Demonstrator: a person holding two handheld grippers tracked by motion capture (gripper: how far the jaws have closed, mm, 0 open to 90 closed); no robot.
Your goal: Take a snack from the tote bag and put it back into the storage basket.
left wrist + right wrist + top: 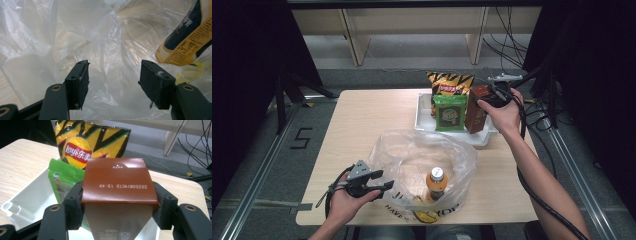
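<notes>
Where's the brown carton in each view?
High view: brown carton upper right, upright at the right end of the white tray, right gripper around its top.
Left gripper view: not in it.
Right gripper view: centre, top panel between the jaws, pads against both sides.
Shared landmark: the green packet beside the carton in the tray.

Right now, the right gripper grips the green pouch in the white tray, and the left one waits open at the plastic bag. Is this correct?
Not quite. The right gripper closes on the brown carton, not the green pouch beside it; the right gripper view shows this. The rest holds: the carton stands in the white tray, and the left gripper waits open at the plastic bag.
</notes>
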